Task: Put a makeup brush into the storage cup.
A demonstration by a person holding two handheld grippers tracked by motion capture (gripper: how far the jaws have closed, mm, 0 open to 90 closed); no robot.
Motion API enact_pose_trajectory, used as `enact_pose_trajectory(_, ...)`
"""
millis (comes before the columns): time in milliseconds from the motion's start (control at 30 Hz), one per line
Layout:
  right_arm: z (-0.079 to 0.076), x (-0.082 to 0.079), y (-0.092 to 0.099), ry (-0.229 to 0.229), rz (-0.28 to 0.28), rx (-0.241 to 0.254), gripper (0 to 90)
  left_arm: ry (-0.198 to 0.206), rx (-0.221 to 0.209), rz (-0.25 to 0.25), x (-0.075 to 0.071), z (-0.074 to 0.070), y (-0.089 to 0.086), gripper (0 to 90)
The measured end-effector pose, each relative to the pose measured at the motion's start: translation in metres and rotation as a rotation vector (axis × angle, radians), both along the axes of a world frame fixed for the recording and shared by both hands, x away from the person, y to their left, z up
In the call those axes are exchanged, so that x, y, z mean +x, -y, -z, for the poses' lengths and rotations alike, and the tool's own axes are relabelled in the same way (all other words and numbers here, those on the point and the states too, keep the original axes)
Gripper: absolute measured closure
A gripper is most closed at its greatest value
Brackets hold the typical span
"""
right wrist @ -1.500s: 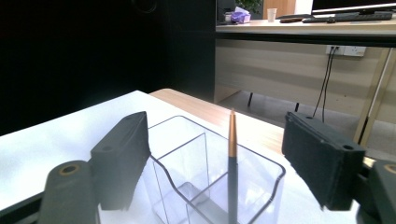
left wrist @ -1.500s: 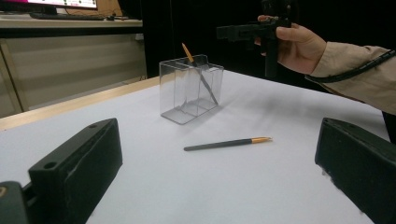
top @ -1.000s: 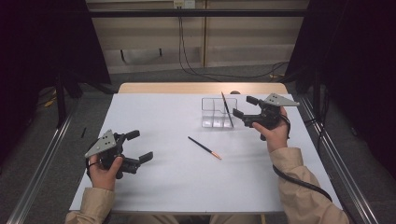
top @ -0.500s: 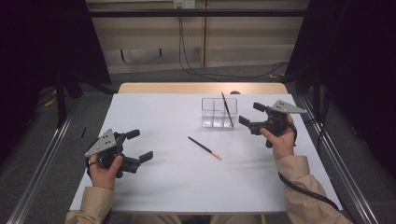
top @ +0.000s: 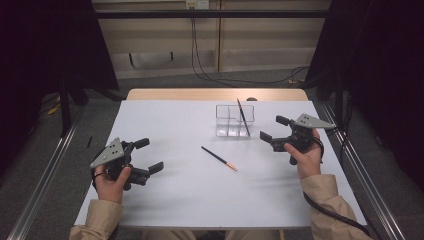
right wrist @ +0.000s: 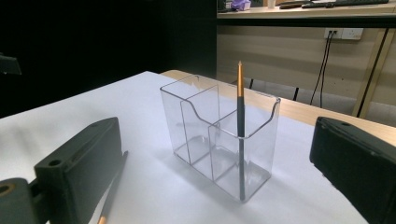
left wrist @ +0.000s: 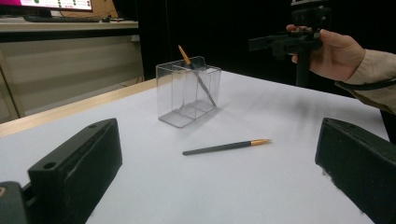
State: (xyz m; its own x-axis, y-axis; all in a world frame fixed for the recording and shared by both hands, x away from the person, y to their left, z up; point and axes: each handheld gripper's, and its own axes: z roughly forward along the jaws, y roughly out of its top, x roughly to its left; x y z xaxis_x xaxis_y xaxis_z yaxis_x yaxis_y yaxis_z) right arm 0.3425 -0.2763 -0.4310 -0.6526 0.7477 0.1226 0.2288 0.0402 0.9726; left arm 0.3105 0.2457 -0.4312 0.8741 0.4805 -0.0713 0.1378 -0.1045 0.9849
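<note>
The white-covered bench point(top: 200, 200) carries a clear plastic organiser point(top: 234, 121) toward its far edge. One dark pencil with a gold end point(top: 243, 117) stands inside it, leaning. A second pencil point(top: 219, 158) lies flat on the bench nearer the person, well apart from the organiser and between the two hands.

The right tool point(top: 274, 128) is held above the bench just to the right of the organiser. Its jaws have just been opening and now stand wide, with nothing between them. The left tool point(top: 149, 155) sits low at the near left of the bench, jaws also wide and empty, well apart from both pencils.

The high view gives the layout but not the organiser's interior. The right gripper view supplies that: partitions divide the organiser point(right wrist: 219, 135) into compartments, and the standing pencil point(right wrist: 240, 126) occupies the end compartment nearest that camera, its gold end up and clear of the rim. It also catches the tip of the lying pencil point(right wrist: 111, 193) beside its left jaw.

The left gripper view shows the lying pencil point(left wrist: 226, 146) full length in front of the organiser point(left wrist: 187, 91), gold end pointing right, and the right tool point(left wrist: 271, 43) raised off the bench in the person's hand point(left wrist: 337, 53).
</note>
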Motion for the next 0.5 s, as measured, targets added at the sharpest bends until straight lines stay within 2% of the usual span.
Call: enact_pose_trajectory(500, 0.003, -0.021, 0.008, -0.016, 0.005, 0.004, 1.2, 0.007, -0.007, 0.007, 0.003, -0.003, 0.001, 0.4)
